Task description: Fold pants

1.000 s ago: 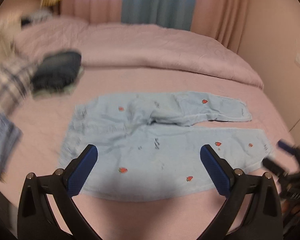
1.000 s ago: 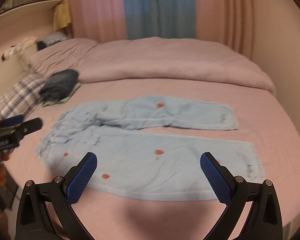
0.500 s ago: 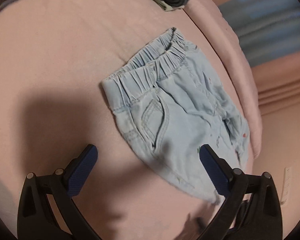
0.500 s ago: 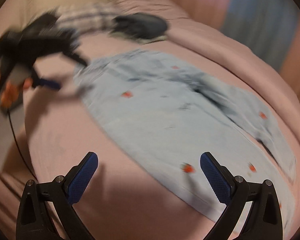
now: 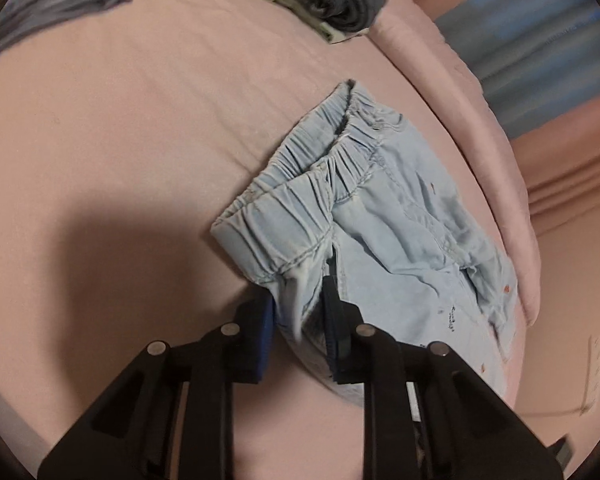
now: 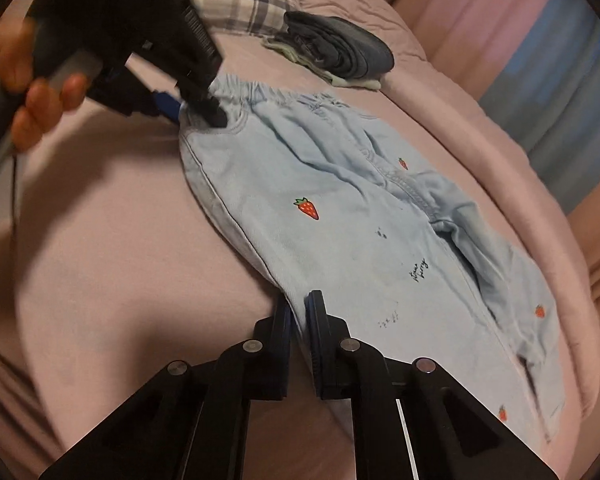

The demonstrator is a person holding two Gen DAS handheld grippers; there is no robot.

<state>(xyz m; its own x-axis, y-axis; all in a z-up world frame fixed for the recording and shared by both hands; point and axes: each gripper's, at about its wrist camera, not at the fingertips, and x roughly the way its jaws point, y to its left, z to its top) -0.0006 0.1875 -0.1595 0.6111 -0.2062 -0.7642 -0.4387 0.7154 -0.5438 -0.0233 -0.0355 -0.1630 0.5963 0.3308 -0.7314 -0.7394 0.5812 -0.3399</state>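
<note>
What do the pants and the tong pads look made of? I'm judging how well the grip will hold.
The pants look like soft, light-wash denim or cotton: matte, creased, with topstitched seams, a gathered elastic waistband and embroidered-looking strawberries. The pads of the left tongs look like blue textured rubber, though blur leaves that open.

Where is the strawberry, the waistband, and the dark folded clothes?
strawberry (image 6: pixel 309 208), right wrist view, middle of the red berry.
waistband (image 5: pixel 284 216), left wrist view, gathered elastic.
dark folded clothes (image 6: pixel 342 50), right wrist view, top fold.
</note>
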